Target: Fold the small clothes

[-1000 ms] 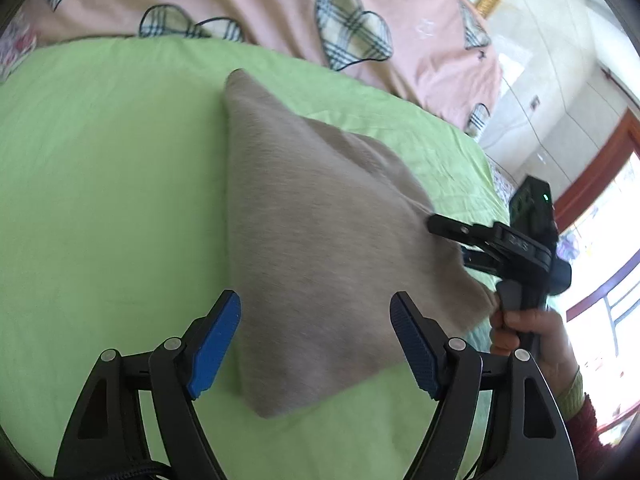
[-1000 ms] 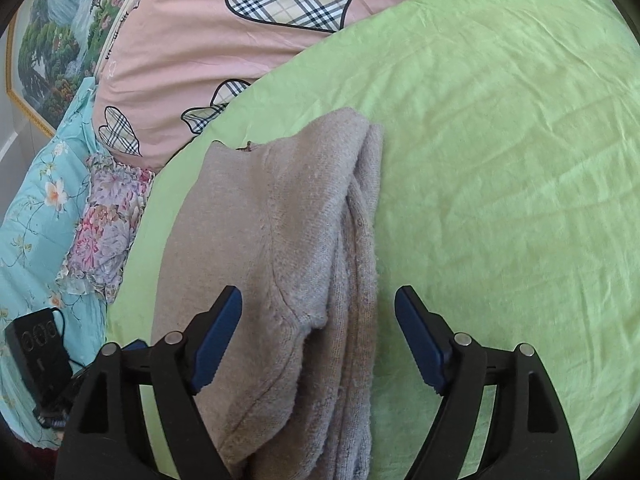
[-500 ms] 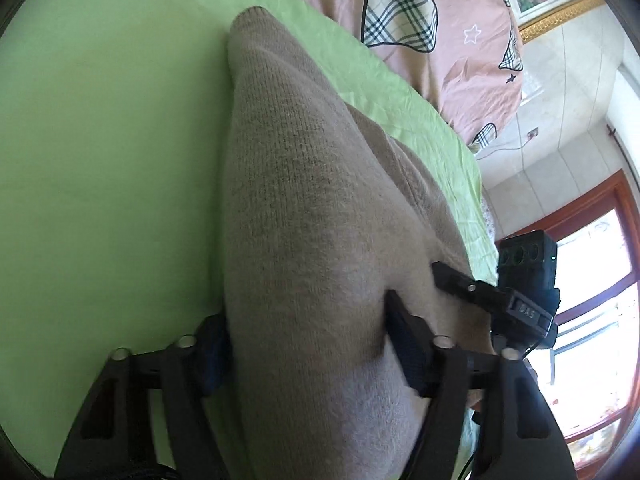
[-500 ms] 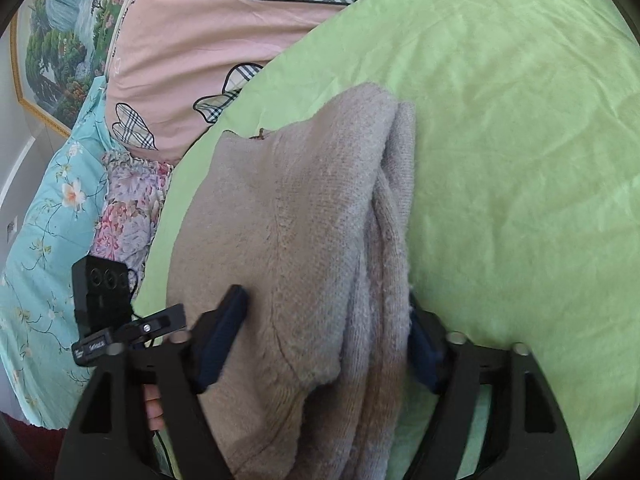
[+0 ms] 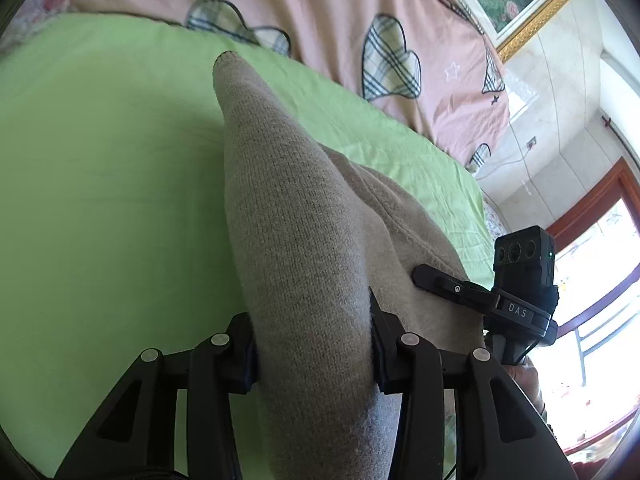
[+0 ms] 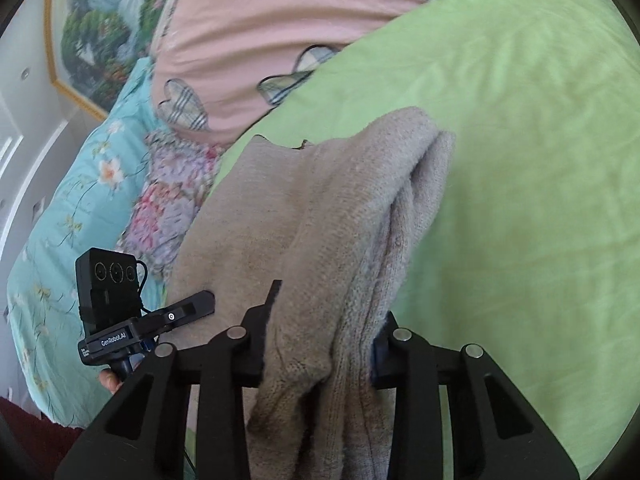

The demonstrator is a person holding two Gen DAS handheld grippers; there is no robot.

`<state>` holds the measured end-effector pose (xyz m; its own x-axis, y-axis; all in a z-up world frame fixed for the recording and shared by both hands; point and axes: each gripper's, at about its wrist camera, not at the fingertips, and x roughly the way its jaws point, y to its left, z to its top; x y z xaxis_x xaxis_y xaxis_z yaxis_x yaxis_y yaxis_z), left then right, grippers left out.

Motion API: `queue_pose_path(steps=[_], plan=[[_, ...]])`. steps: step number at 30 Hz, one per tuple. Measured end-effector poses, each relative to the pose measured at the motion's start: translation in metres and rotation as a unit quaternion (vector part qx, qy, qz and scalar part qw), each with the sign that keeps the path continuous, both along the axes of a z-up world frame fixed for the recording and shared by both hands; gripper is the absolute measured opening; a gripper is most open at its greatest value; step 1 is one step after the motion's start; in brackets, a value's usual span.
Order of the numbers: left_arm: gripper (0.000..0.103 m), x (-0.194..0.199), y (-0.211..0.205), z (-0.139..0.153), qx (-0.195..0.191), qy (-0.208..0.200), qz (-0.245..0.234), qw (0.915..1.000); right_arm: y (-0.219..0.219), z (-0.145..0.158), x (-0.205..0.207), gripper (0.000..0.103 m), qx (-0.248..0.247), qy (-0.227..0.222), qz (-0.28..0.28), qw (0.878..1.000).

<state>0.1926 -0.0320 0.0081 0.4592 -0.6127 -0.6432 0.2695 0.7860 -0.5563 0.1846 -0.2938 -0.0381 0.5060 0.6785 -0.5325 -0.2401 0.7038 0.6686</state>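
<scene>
A beige knitted garment (image 5: 296, 216) lies on a green bedsheet (image 5: 100, 184), its near edge raised. My left gripper (image 5: 312, 344) is shut on the near left part of the garment, with cloth bunched between the jaws. My right gripper (image 6: 320, 344) is shut on the near right part of the garment (image 6: 320, 208), where folded layers hang between the jaws. The right gripper also shows in the left wrist view (image 5: 480, 300), and the left gripper in the right wrist view (image 6: 160, 320). The far end of the garment rests on the green sheet (image 6: 540, 160).
A pink quilt with plaid hearts (image 5: 360, 12) lies along the back of the bed. Floral pillows (image 6: 80, 208) lie at the left in the right wrist view. A framed picture (image 6: 104, 28) hangs on the wall. A window with a red-brown frame (image 5: 592, 216) stands to the right.
Both grippers went from open around the garment's near edge to shut on it. The near edge has risen off the sheet and the cloth now bunches up between the jaws.
</scene>
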Motion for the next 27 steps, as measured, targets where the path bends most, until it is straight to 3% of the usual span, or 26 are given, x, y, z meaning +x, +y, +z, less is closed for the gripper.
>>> queue_pose_path(steps=[4, 9, 13, 19, 25, 26, 27], plan=[[0.043, -0.028, 0.042, 0.005, 0.015, -0.010, 0.024, 0.9995, 0.046, -0.004, -0.001, 0.035, 0.015, -0.003, 0.041, 0.999], [0.046, -0.041, 0.075, -0.033, 0.013, 0.032, 0.042, 0.9985, 0.086, -0.032, -0.002, 0.036, -0.012, 0.023, 0.062, 0.998], [0.056, -0.043, 0.087, -0.045, -0.032, 0.037, 0.035, 0.9982, 0.083, -0.038, -0.001, 0.045, -0.011, 0.034, 0.054, 0.998], [0.063, -0.028, 0.108, -0.046, -0.051, 0.046, 0.042, 0.9968, 0.071, -0.016, 0.001, 0.060, -0.058, 0.022, 0.026, 0.998], [0.070, -0.009, 0.115, -0.047, -0.044, 0.054, 0.057, 0.9960, 0.069, -0.002, 0.034, 0.059, -0.060, 0.006, -0.011, 0.998], [0.070, -0.006, 0.114, -0.049, -0.044, 0.059, 0.056, 0.9957, 0.071, -0.003, 0.040, 0.057, -0.056, 0.007, -0.009, 0.998], [0.071, -0.003, 0.112, -0.050, -0.043, 0.063, 0.056, 0.9955, 0.075, -0.004, 0.047, 0.044, -0.054, 0.009, -0.004, 0.998]])
